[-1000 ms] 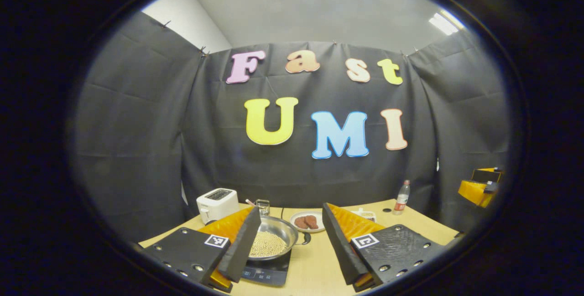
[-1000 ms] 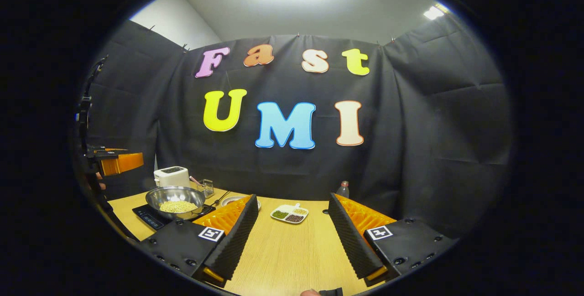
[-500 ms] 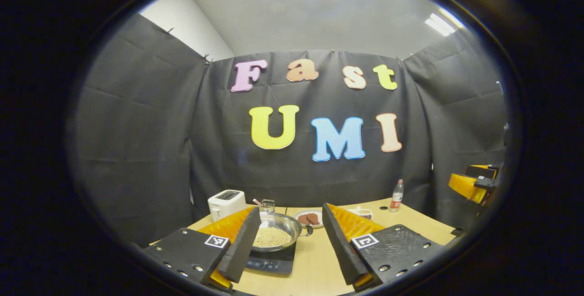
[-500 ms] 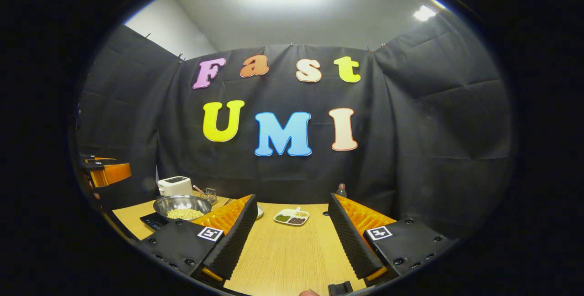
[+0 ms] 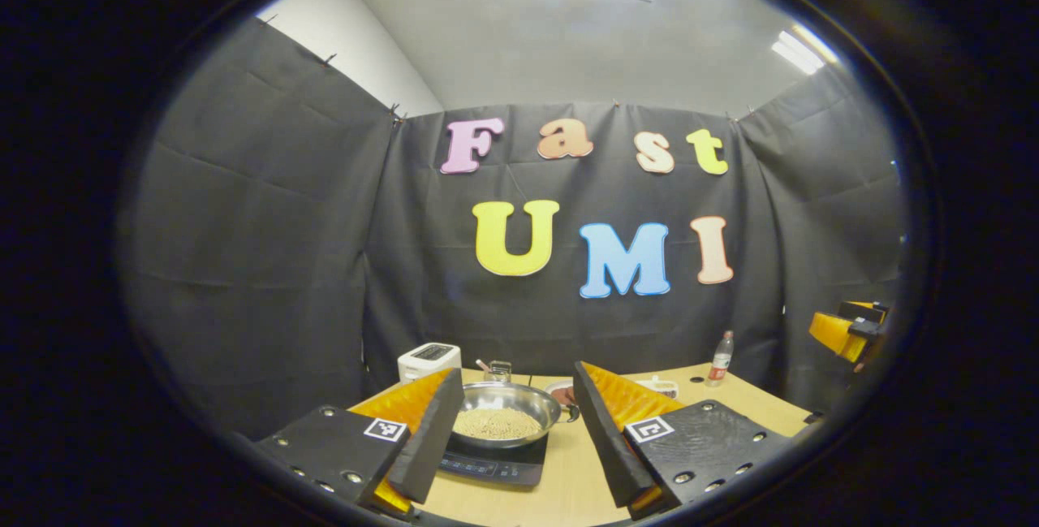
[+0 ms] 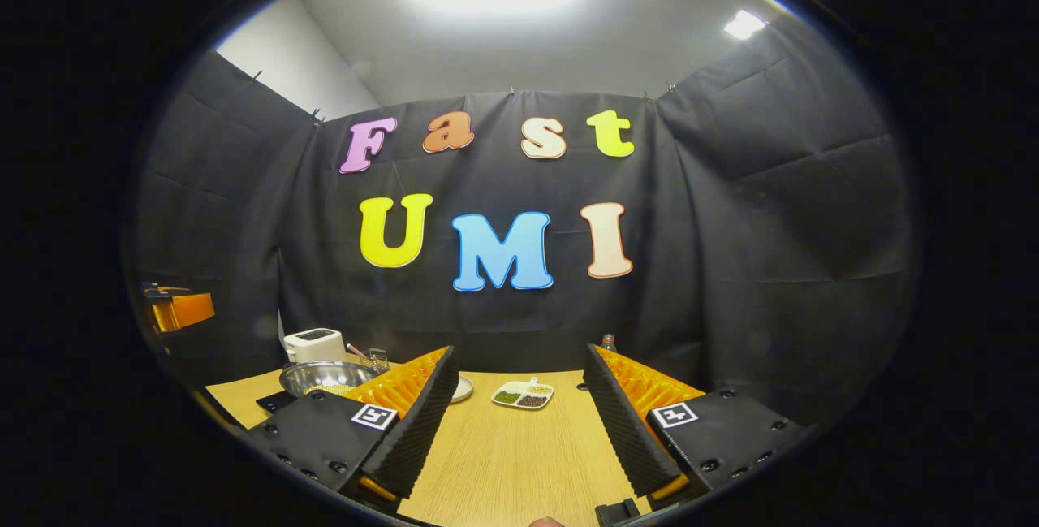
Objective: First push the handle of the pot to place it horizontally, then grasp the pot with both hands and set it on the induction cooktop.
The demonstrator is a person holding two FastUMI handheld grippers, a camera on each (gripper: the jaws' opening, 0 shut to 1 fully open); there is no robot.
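With the pot (image 5: 505,412) sitting on the cooktop (image 5: 493,467), the left gripper (image 5: 515,446) and right gripper (image 6: 517,438), both wide open and empty, should draw back clear of its rim

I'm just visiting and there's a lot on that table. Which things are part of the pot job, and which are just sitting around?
Part of the job:
pot, holding pale beans
cooktop, under the pot
left gripper, open
right gripper, open

Just sitting around:
toaster
water bottle
divided dish of beans
wire holder
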